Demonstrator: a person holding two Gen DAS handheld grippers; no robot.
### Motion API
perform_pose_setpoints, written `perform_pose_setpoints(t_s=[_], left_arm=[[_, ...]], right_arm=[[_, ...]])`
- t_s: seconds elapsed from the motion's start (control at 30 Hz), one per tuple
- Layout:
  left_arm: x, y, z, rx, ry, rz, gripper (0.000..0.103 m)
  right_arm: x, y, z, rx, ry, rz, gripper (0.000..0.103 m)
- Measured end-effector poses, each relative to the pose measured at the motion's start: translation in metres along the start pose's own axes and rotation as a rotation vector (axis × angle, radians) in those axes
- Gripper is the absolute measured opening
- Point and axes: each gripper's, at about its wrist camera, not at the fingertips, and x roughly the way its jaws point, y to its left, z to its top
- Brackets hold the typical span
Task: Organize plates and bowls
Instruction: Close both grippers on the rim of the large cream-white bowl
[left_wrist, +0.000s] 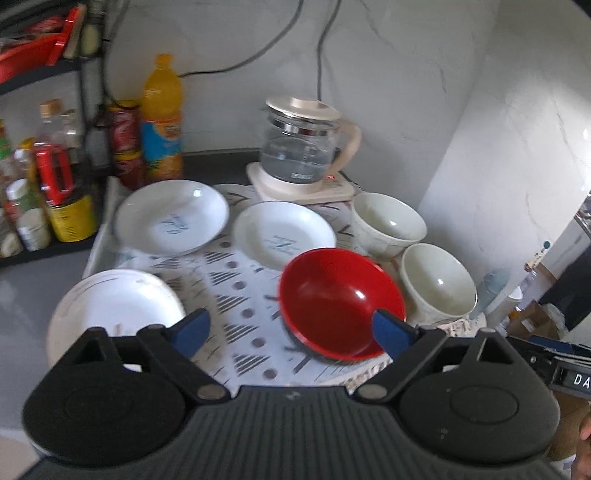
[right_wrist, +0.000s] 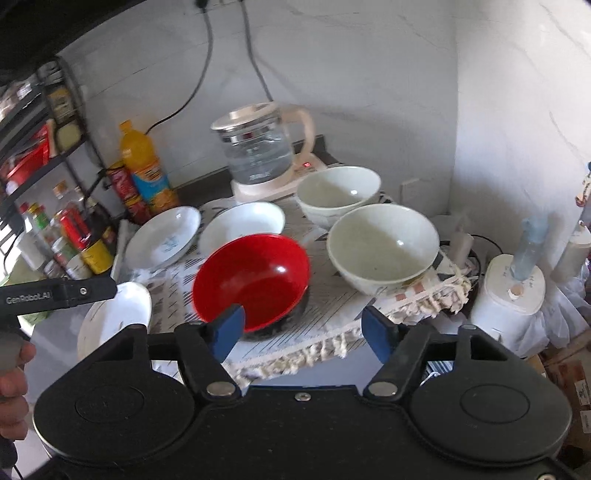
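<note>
The left gripper (left_wrist: 288, 332) has its blue-padded jaws spread wide with nothing between them but patterned cloth (left_wrist: 236, 295). Its right-hand pad overlaps the near rim of the red bowl (left_wrist: 332, 295) in the left wrist view; whether it touches the rim cannot be told. The red bowl is glossy, shallow and wide, with a dark underside, and sits tilted on the cloth just ahead of that pad. Just off the left-hand pad lies a white plate (left_wrist: 110, 310) with faint grey streaks along its rim. Farther ahead of the jaws sit two white shallow plates, each with a small blue print at the centre: one ahead to the left (left_wrist: 171, 218), one ahead in the middle (left_wrist: 282, 234). Beyond the red bowl to the right stand two deep cream bowls, a near one (left_wrist: 437, 282) and a far one (left_wrist: 388, 221), close beside each other.

The right gripper (right_wrist: 303, 332) has its jaws apart too, and empty. Its left-hand pad overlaps the red bowl's near rim in the right wrist view, contact unclear, and the near cream bowl stands ahead of its right-hand pad. A glass kettle (left_wrist: 303, 147) stands behind the dishes.
</note>
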Motion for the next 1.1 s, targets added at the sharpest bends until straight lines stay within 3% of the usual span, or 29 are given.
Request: perform_pose_setpoints(t_s=[0.23, 0.4, 0.77, 1.1], left_arm=[[0.053, -0.016, 0.028, 0.038, 0.049, -0.060, 0.085], [0.089, -0.027, 0.048, 0.055, 0.085, -0.092, 0.072], [0.168, -0.061, 0.078, 0.114, 0.172, -0.164, 0.052], [0.212, -0.094, 0.086, 0.168, 0.257, -0.216, 0.044]], right_arm=[[0.026, -0.012, 0.015, 0.053, 0.014, -0.068, 0.068], [0.049, -0.024, 0.024, 0.096, 0.041, -0.108, 0.054], [0.104, -0.057, 0.035, 0.206, 0.125, -0.195, 0.035], [0.130, -0.084, 0.037, 0.273, 0.171, -0.278, 0.034]])
